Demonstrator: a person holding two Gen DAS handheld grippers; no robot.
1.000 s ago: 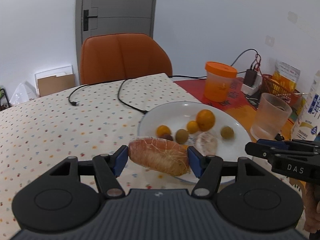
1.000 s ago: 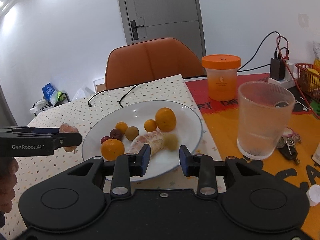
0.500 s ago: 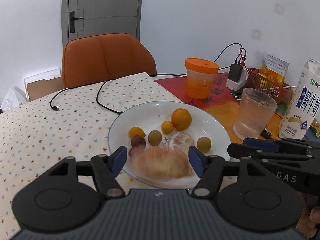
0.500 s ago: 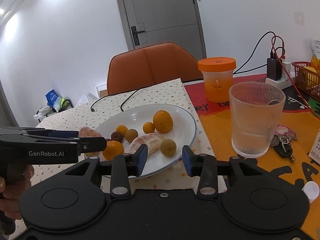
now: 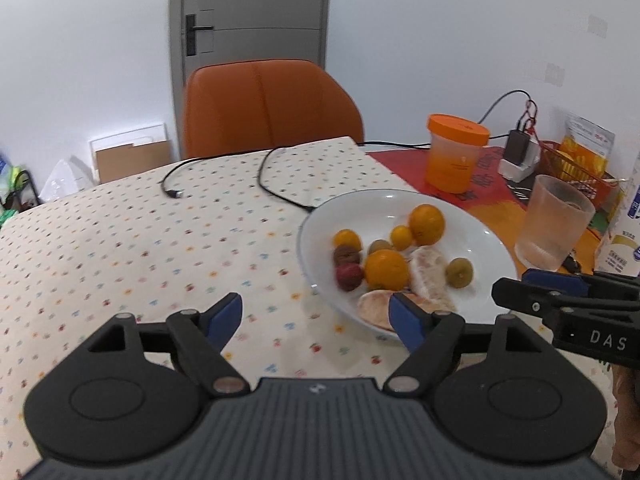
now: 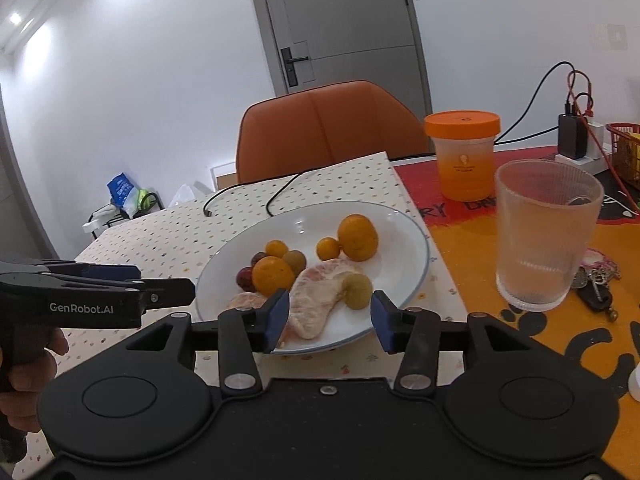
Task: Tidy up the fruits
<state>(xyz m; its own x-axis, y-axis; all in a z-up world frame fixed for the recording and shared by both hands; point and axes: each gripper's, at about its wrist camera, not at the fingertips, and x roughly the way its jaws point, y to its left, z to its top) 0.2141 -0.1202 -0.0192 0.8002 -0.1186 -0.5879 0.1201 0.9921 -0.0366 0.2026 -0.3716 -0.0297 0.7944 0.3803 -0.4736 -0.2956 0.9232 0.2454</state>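
A dotted cloth [image 5: 132, 240] covers the left part of the table, soft and matte, with a thin black cable [image 5: 276, 188] looping across it. Over that cloth the left gripper [image 5: 316, 316] hangs with its blue-padded jaws spread wide; they have just been opening, and nothing sits between them. Its right pad lies in front of a pale peeled citrus segment [image 5: 374, 310] resting at the near rim of the plate.

The plate [image 5: 400, 200] is white, round and glossy, shallow like a dish. In it lie smooth oranges large and small, among them a big orange [image 5: 426, 224] at the back, two dark red wrinkled fruits [image 5: 350, 276], small greenish round ones [image 5: 459, 273], and a second, longer peeled segment [image 6: 316, 300] with a fibrous, veined surface.

The right gripper [image 6: 330, 316] hovers at the plate's near edge, jaws partly apart and just been opening; the long segment and a green fruit show beyond the gap, but the pads press on nothing.

Further right stand an orange-lidded translucent tub [image 6: 464, 156] and a ribbed frosted glass [image 6: 544, 236] on an orange-and-red mat [image 6: 476, 264].
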